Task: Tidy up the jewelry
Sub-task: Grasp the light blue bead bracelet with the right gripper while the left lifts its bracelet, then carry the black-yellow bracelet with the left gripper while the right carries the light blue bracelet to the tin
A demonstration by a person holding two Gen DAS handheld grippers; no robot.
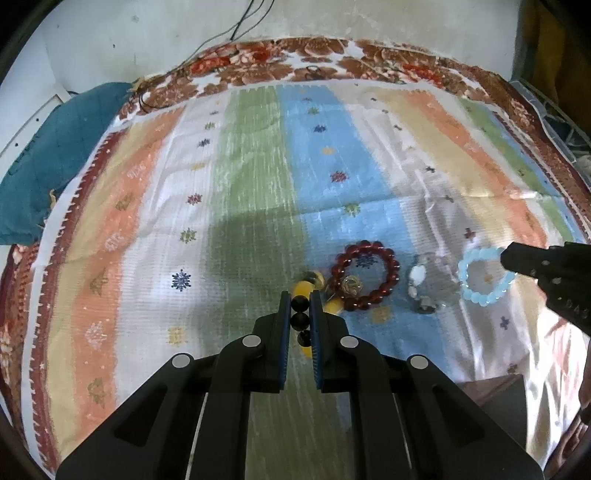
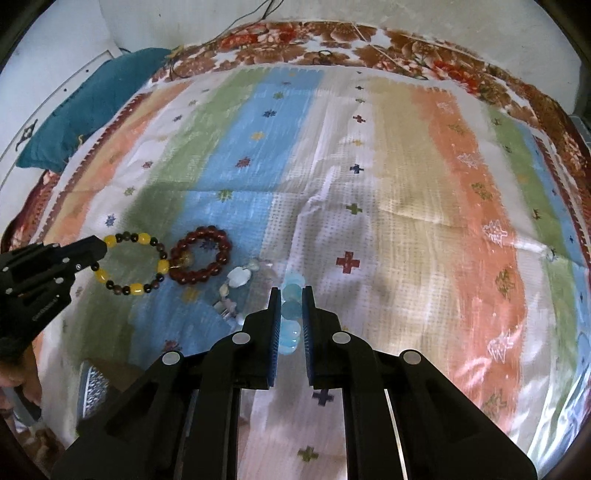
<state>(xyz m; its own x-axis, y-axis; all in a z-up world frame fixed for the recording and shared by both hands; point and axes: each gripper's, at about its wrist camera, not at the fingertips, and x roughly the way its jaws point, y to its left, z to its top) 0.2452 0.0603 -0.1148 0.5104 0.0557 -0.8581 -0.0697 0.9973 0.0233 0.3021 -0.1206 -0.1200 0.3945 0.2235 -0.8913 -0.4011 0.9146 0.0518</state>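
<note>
Light: soft, even daylight on the striped cloth (image 1: 258, 166), brightest toward the far wall (image 1: 147, 33).
Shadows: a broad dim patch darkens the cloth's near half.
Glare: pale sheen on folds at right.
Distortion: fisheye curve, dark corners.
Focus: slightly soft, colours washed.

Two black two-finger grippers point steeply downward, side by side. The left gripper (image 1: 300, 295) has its blue-padded jaws clamped on a yellow-and-dark beaded bracelet (image 2: 131, 264); the right gripper (image 2: 291, 293) pinches a pale blue beaded bracelet (image 1: 484, 277). A hand, apparently the person's, shows blurred at the right camera's lower left edge.
</note>
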